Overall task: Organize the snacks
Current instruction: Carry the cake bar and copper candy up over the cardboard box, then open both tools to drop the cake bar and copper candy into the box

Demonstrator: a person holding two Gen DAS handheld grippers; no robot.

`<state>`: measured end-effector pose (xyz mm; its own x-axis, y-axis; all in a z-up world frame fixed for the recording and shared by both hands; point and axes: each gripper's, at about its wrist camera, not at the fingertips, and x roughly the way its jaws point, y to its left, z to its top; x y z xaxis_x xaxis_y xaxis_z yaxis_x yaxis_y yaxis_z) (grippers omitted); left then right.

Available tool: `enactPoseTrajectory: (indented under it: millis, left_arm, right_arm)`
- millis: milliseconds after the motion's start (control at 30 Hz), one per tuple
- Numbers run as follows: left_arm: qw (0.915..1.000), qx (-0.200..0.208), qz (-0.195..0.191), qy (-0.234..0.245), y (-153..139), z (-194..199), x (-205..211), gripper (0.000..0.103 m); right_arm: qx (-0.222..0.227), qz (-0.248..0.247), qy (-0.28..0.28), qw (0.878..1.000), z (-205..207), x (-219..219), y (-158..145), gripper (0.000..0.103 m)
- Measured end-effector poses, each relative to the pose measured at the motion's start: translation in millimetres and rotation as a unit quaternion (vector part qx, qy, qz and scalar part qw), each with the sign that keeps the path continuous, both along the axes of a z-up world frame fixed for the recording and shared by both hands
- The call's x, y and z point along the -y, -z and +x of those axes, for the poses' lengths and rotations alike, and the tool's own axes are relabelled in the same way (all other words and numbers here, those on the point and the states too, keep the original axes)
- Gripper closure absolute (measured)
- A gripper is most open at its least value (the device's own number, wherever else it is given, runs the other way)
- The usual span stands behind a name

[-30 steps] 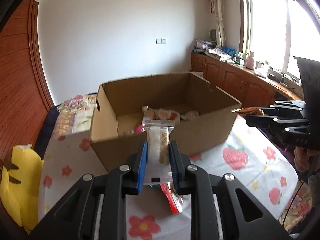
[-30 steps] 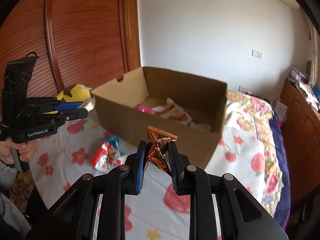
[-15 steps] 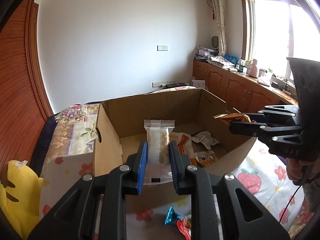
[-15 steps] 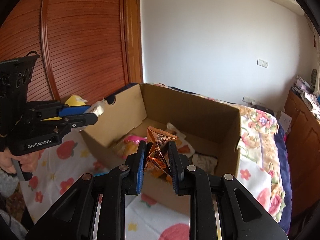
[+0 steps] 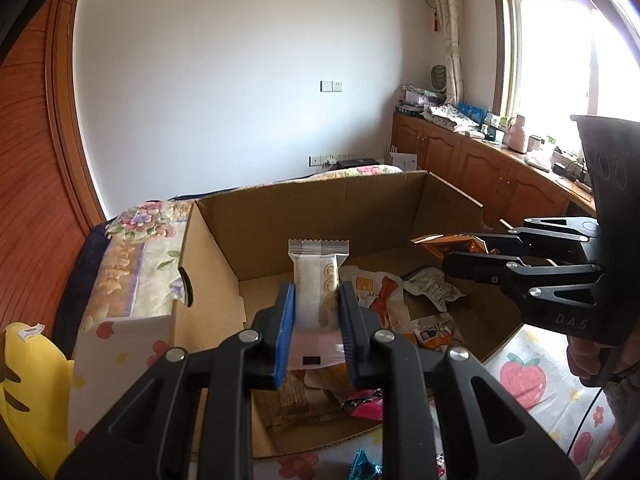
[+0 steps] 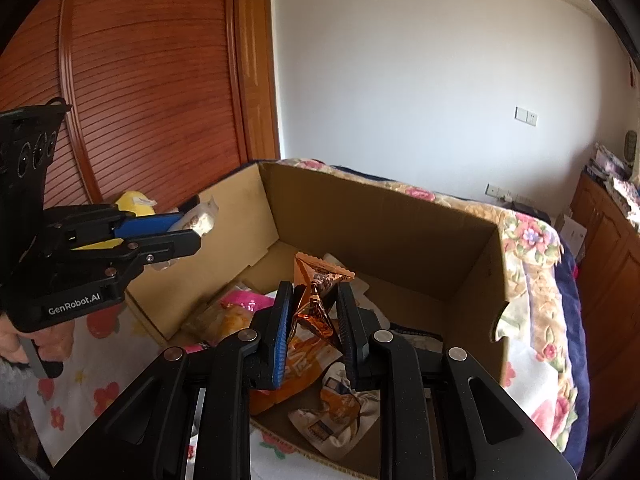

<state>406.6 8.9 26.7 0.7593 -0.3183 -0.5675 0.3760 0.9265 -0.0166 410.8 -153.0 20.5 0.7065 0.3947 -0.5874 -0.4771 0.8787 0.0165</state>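
An open cardboard box (image 5: pixel 312 208) (image 6: pixel 384 216) stands on a bed, with several snack packets lying inside. My left gripper (image 5: pixel 316 296) is shut on a white biscuit packet (image 5: pixel 318 276) held upright over the box's near left part. My right gripper (image 6: pixel 314 294) is shut on a crinkled orange foil packet (image 6: pixel 316 300) above the box's inside. In the left wrist view the right gripper (image 5: pixel 452 252) reaches in from the right with the orange foil packet (image 5: pixel 444 242) over the box. In the right wrist view the left gripper (image 6: pixel 192 232) comes in from the left with the biscuit packet (image 6: pixel 200 218).
The bed has a white sheet with red flowers and strawberries (image 5: pixel 524 376). A blue and red wrapper (image 5: pixel 364 468) lies on it in front of the box. A yellow plush (image 5: pixel 24 380) sits at the left. Wooden cabinets (image 5: pixel 480 168) line the right wall.
Both grippers moved forward with their packets, from in front of the box to over its opening. The box now fills the lower part of both views.
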Motion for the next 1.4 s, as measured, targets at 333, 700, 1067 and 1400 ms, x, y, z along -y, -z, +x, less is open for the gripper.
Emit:
enactPoseTrajectory:
  millis: [333,700,1067,1400]
  left_arm:
    - [0.9999,-0.015,0.003,-0.001,13,5,7,0.083]
    - [0.9998,-0.020,0.001,-0.002,20,10,5,0.083]
    - [0.9999,-0.013,-0.003,-0.008,13,0,2,0.064]
    - [1.0000,0.004,0.000,-0.006,-5,-54,-13,0.061]
  right_arm:
    - [-0.018,-0.005,0.005,1.000,9,-3,12,0.083]
    - [-0.027,-0.003,0.005,1.000,12,-4,20,0.082]
    - [-0.037,0.002,0.018,0.999,11,4,20,0.068]
    - [-0.022,0.007,0.012,1.000,-38,5,-11,0.064]
